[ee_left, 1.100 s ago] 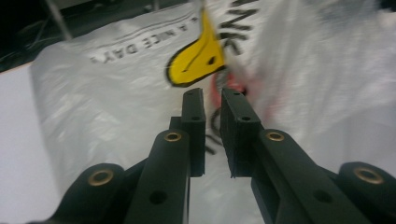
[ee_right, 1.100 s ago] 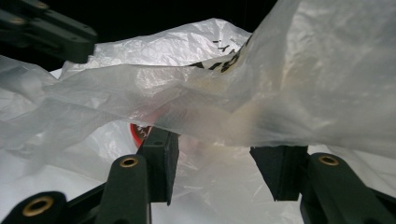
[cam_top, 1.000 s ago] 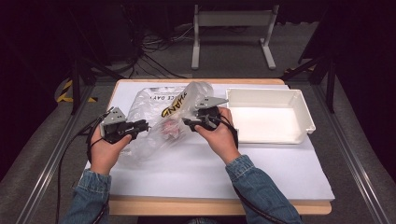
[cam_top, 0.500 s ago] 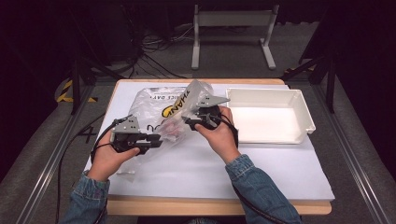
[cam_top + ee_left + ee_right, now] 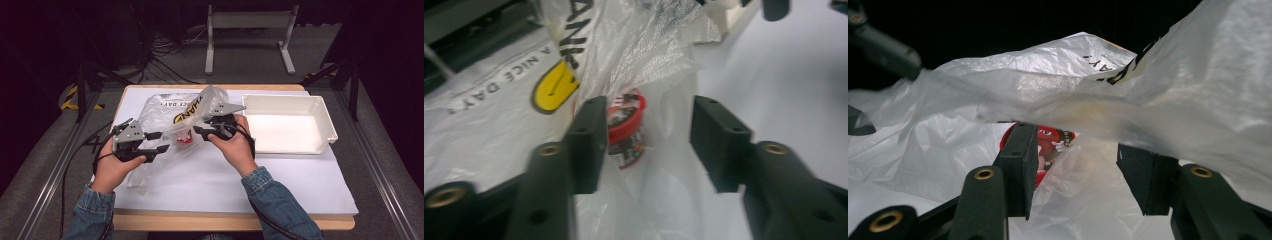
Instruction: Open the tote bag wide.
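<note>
A clear plastic bag (image 5: 165,107) with black print and a yellow logo lies on the white table. Inside it sits a small red candy cup (image 5: 185,137). My left gripper (image 5: 159,142) is open at the bag's left side. Its jaws straddle loose plastic, with the red cup (image 5: 626,127) just beyond the tips, behind the left jaw. My right gripper (image 5: 202,132) is open at the bag's mouth. The bag's upper layer (image 5: 1173,90) drapes over its right jaw and stands raised. The cup (image 5: 1048,145) shows partly behind its left jaw.
An empty white tray (image 5: 325,120) stands at the right of the table, close to the right hand. Bare white table top (image 5: 225,185) stretches toward the front edge. Cables and a metal stand are on the floor beyond the table.
My left gripper has moved right and a little nearer, to the bag's left side, with its jaws open toward the cup. The right gripper has held its place with the bag raised.
</note>
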The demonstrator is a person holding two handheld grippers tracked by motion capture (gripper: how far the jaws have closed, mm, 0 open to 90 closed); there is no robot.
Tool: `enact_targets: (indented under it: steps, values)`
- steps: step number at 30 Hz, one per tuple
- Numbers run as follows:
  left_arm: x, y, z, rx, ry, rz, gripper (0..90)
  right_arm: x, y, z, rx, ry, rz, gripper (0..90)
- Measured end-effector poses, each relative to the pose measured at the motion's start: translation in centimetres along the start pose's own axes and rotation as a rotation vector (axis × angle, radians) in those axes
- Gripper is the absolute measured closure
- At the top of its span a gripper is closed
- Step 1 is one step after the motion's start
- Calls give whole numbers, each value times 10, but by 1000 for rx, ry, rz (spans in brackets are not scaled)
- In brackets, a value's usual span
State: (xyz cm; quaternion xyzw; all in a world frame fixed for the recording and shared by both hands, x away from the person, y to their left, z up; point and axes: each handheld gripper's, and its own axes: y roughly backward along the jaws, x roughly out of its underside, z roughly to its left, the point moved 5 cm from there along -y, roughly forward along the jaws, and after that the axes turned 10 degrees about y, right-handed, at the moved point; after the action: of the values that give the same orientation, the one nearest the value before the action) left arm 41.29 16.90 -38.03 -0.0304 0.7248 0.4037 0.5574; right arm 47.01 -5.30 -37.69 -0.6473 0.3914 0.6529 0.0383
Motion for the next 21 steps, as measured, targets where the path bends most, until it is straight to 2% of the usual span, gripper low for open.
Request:
enact_targets:
  steps: [2, 4, 11, 15, 17, 18, 19, 21]
  values:
    - [4, -6, 3, -11, 4, 26, 434, -1, 0, 1, -3, 2, -2, 503]
    - [8, -12, 10, -53, 7, 35, 397, -1, 0, 2, -6, 3, -3, 503]
    - [12, -14, 33, -176, 64, 11, 364, -1, -1, 6, -15, 10, 2, 503]
    - [16, -16, 42, -195, 94, 24, 341, 1, -1, 5, -14, 7, 6, 503]
    - [18, -19, 43, -162, 100, 40, 407, 1, 0, 4, -13, 7, 5, 503]
    - [19, -21, 42, -117, 105, 51, 495, 1, 0, 4, -12, 7, 5, 503]
    - [19, -21, 41, -96, 112, 47, 614, 1, 2, 4, -12, 8, 4, 503]
    - [18, -22, 41, -65, 123, 40, 754, 0, 3, 4, -10, 11, 3, 504]
